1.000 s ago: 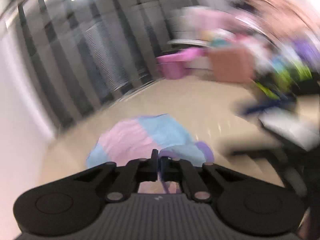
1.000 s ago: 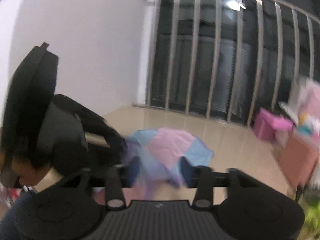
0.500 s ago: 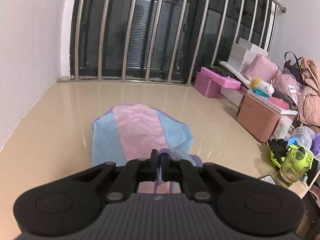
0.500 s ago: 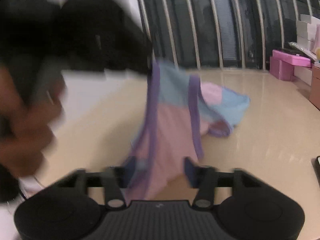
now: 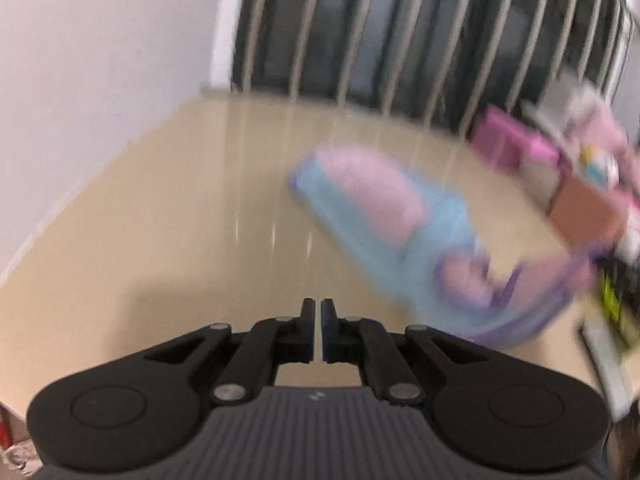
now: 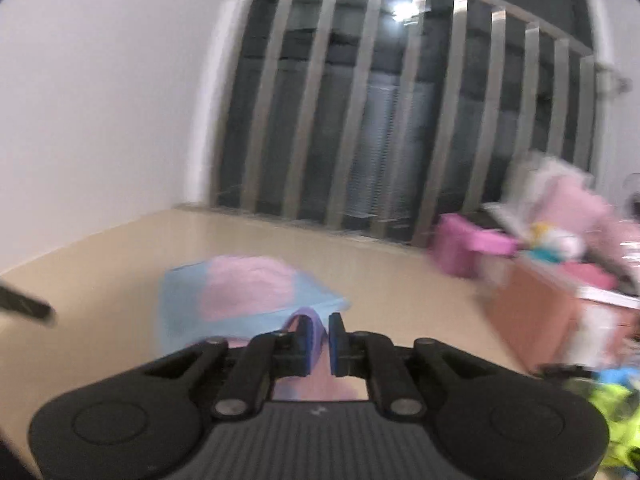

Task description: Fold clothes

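Observation:
A pink and light-blue garment (image 5: 384,216) with purple trim lies on the beige floor, blurred, ahead and to the right of my left gripper (image 5: 321,322). That gripper is shut, empty, and apart from the cloth. In the right wrist view the same garment (image 6: 240,292) lies just ahead. My right gripper (image 6: 319,338) has its jaws nearly closed on a purple strap (image 6: 308,320) of the garment.
A barred dark window (image 6: 400,120) stands at the back. A white wall (image 6: 100,100) is on the left. Pink boxes (image 6: 464,244), a salmon storage box (image 6: 540,312) and piled items line the right side. A yellow-green item (image 6: 616,404) lies at the right.
My left gripper let go of the purple strap and swung left, away from the garment. My right gripper closed from wide open onto the strap, and the lifted cloth dropped back to the floor.

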A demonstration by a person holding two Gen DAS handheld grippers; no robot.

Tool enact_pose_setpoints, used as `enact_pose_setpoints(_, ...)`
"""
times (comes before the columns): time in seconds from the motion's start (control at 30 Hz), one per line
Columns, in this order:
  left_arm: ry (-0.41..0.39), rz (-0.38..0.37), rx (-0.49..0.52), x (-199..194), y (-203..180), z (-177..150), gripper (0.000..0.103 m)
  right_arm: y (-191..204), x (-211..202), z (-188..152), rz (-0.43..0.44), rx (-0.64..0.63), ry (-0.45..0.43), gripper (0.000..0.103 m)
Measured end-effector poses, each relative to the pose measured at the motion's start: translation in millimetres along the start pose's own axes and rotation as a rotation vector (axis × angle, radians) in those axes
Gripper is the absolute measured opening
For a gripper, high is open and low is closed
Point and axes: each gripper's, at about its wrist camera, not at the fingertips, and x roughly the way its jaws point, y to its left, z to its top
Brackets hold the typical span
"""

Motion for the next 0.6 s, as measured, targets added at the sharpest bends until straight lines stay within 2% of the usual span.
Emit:
enact_pose_setpoints(0.03, 0.015, 0.012, 0.068, 1, -8, -7, 0.015, 5, 1, -2, 0.022, -0.03, 0.015, 0.007)
enact_pose_setpoints(0.07, 0.021, 0.019, 0.136, 1, -16, -14, 0.035, 12, 1, -4, 0.05, -0.082, 0.047, 0.007)
enact_pose_setpoints(0.1, -0.008, 0.002, 0.203, -2, -29, -17, 0.052, 19, -7, -10, 0.081, -0.119, 0.067, 0.007)
enact_pose_setpoints(0.17, -0.063, -0.035, 0.334, -8, -54, -24, 0.06, 25, -12, -14, 0.127, -0.134, 0.076, 0.007)
enact_pose_setpoints(0.33, -0.113, -0.151, 0.52, 4, -111, -30, 0.059, 17, -32, -6, 0.166, -0.081, 0.065, 0.006)
enact_pose_setpoints(0.47, -0.12, -0.106, 0.643, 23, -132, -34, 0.05, -1, -38, 1, 0.151, -0.072, 0.053, 0.006)
enact_pose_setpoints(0.53, -0.118, -0.093, 0.685, 28, -131, -35, 0.05, -7, -40, 2, 0.131, -0.077, 0.049, 0.006)
enact_pose_setpoints(0.6, -0.116, -0.114, 0.712, 26, -131, -35, 0.05, -11, -41, 3, 0.145, -0.074, 0.046, 0.006)
